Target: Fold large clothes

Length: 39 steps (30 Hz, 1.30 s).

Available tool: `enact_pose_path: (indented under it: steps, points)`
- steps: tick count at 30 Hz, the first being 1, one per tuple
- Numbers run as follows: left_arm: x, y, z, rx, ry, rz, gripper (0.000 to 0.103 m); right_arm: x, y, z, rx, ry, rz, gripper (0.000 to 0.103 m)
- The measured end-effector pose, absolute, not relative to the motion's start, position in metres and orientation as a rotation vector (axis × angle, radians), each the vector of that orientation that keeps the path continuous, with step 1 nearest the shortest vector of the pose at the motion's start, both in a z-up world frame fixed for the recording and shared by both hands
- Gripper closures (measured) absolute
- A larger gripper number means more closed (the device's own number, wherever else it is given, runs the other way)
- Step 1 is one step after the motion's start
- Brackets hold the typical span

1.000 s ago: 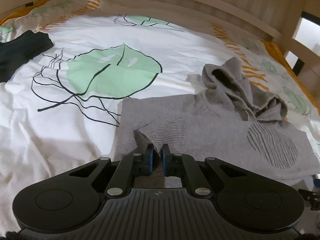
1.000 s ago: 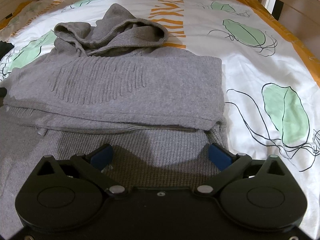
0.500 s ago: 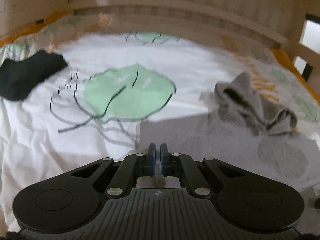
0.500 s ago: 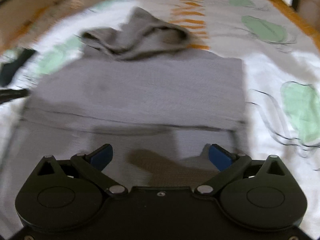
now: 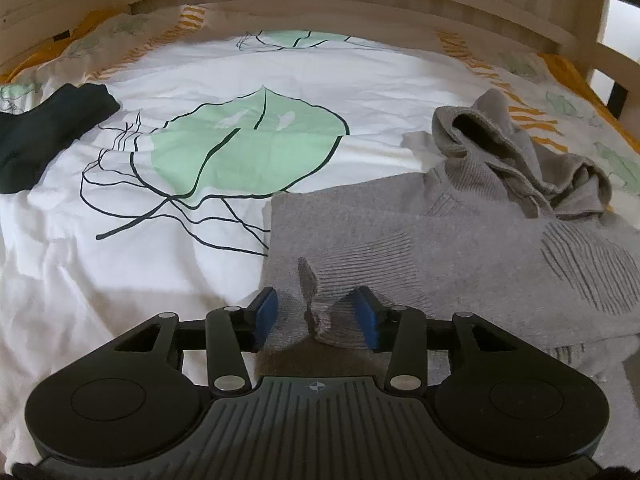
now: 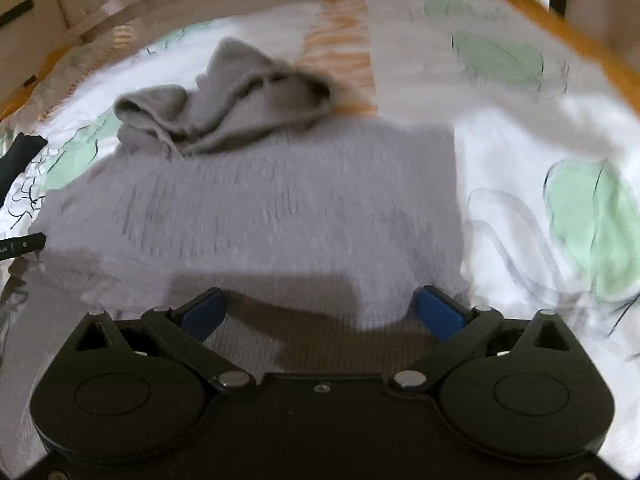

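A grey knit hoodie (image 5: 460,248) lies on the bed, sleeves folded over its body, hood (image 5: 520,160) bunched at the far right. My left gripper (image 5: 316,316) is open, its blue pads either side of a ribbed sleeve cuff (image 5: 320,320) that rests between them. In the blurred right wrist view the hoodie (image 6: 280,200) fills the middle, hood (image 6: 224,96) at the far side. My right gripper (image 6: 320,312) is wide open and empty, low over the near part of the hoodie.
The bed has a white cover (image 5: 160,260) with green leaf prints. A dark garment (image 5: 36,136) lies at the far left. A wooden bed rail (image 5: 360,4) runs along the far side. The left gripper's tip (image 6: 20,244) shows at the left edge.
My left gripper has opened from shut and the sleeve cuff now lies loose between its pads. The right gripper stays open and has shifted, its view blurred.
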<state>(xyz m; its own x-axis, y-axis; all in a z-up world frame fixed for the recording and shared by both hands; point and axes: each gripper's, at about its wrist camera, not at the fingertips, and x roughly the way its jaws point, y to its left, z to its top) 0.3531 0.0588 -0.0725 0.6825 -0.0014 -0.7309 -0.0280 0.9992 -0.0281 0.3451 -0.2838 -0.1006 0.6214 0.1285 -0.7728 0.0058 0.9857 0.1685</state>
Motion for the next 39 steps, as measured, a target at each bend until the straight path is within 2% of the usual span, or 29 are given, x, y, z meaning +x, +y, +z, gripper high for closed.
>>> enact_pose_path:
  steps: [4,8,13,15,27,35,37,38,39]
  points:
    - [0.353,0.056,-0.061,-0.026,0.818,0.01,0.06,0.344,-0.274,-0.096,0.101,0.894,0.071,0.0]
    - [0.352,0.046,-0.036,0.032,0.73,-0.03,0.06,0.336,-0.279,-0.082,0.173,0.822,0.113,0.002]
    - [0.374,0.034,-0.014,0.053,0.682,-0.116,0.059,0.35,-0.286,-0.061,0.232,0.747,0.149,0.028]
    - [0.389,0.026,-0.012,0.067,0.669,-0.149,0.059,0.364,-0.286,-0.055,0.208,0.735,0.139,0.034]
    - [0.469,-0.035,-0.048,0.325,0.64,-0.271,0.059,0.468,-0.273,-0.068,-0.083,0.667,0.117,0.036]
    - [0.497,-0.042,-0.054,0.327,0.626,-0.28,0.059,0.503,-0.279,-0.078,-0.068,0.66,0.142,0.036]
    - [0.505,-0.046,-0.058,0.344,0.643,-0.286,0.059,0.506,-0.278,-0.078,-0.049,0.657,0.164,0.041]
    - [0.507,-0.047,-0.059,0.349,0.652,-0.298,0.067,0.508,-0.277,-0.078,-0.043,0.66,0.175,0.043]
    - [0.51,-0.047,-0.059,0.344,0.652,-0.308,0.081,0.511,-0.276,-0.079,-0.04,0.668,0.182,0.048]
